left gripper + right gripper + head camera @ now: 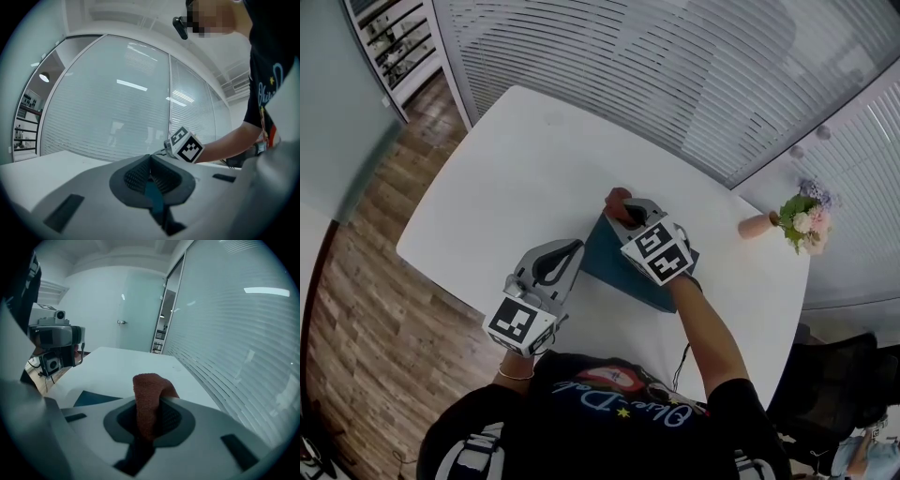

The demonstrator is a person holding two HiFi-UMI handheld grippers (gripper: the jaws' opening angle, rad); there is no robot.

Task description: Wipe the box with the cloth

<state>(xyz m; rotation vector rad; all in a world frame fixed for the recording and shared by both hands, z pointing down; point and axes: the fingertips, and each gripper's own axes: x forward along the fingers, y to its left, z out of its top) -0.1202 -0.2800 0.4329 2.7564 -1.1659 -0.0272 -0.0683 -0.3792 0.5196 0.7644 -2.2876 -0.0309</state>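
Observation:
A flat teal box (623,272) lies on the white table (516,178). My right gripper (625,210) hangs over the box's far end, shut on a rust-red cloth (617,197) that bulges from its jaws (149,392). A corner of the box (93,398) shows below that gripper (151,414). My left gripper (574,249) meets the box's left edge with its jaws closed. In the left gripper view a teal sliver of the box (153,196) sits between the pads of that gripper (150,161), and the right gripper's marker cube (187,145) lies beyond.
A pink vase of flowers (797,217) stands near the table's far right edge. A glass wall with blinds (675,66) runs close behind the table. Wooden floor (356,309) lies to the left, past the table's rounded edge.

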